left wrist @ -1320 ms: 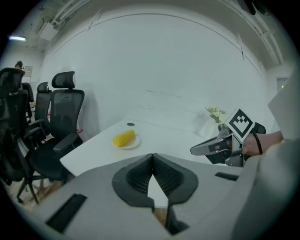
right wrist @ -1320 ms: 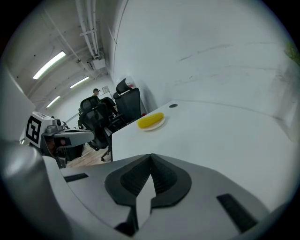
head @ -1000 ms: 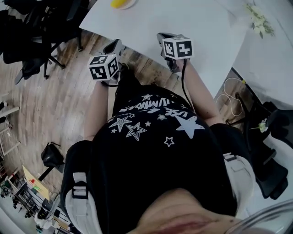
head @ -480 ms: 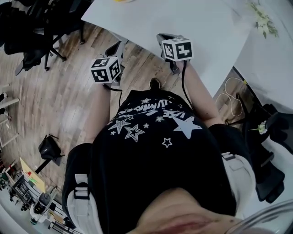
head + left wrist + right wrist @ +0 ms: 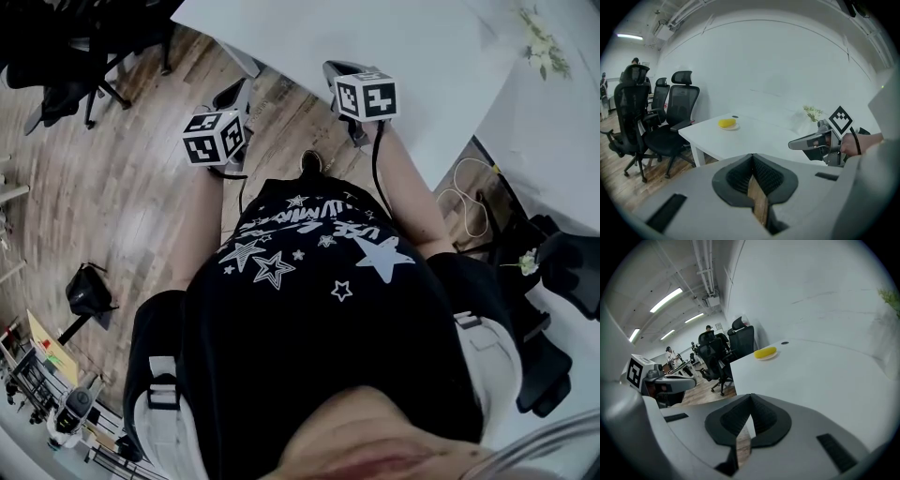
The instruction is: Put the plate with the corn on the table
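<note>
Left gripper view: left gripper [image 5: 752, 160] squeezed shut, empty; right gripper [image 5: 750, 400] too; corn plate [image 5: 727, 124] sits too far across the table [image 5: 754, 138] to grab.

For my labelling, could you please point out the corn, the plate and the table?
corn [image 5: 726, 123], left gripper view, middle of the cob
plate [image 5: 737, 127], left gripper view, right rim
table [image 5: 757, 137], left gripper view, bare top

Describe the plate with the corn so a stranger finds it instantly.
Find the big white table beside the black office chairs. Near its chair-side corner sits a small pale plate. It carries the only yellow thing there, a corn cob.
</note>
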Action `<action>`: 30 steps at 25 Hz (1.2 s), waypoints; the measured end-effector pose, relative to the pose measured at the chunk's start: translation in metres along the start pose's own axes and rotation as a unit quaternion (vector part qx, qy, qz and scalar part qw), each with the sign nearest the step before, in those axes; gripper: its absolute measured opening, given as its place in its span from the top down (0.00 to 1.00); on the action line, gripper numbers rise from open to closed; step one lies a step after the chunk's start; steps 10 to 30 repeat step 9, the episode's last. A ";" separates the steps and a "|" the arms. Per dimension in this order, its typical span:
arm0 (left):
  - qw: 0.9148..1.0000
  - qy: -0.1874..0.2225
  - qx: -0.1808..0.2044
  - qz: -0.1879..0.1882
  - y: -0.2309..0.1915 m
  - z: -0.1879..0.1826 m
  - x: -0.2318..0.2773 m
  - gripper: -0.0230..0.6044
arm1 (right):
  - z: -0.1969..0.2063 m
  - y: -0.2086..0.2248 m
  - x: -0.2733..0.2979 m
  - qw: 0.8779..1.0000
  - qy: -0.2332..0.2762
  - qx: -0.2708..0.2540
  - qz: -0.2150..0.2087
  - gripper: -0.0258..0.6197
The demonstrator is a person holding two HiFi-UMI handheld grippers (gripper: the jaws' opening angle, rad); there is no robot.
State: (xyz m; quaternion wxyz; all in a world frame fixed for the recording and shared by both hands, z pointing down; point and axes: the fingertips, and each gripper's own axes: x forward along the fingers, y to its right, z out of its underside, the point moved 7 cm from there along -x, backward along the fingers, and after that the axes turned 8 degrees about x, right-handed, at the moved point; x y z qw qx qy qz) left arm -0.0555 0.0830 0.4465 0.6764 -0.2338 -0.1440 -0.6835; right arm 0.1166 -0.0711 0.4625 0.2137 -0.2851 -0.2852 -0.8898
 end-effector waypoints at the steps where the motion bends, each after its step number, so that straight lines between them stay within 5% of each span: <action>1: 1.000 0.001 0.001 0.000 0.001 0.000 -0.001 0.96 | 0.000 -0.001 -0.001 1.000 0.001 -0.002 0.000 0.95; 30: 1.000 0.012 0.004 0.004 0.006 -0.008 0.001 0.96 | -0.010 -0.005 -0.007 1.000 0.023 -0.012 0.003 0.95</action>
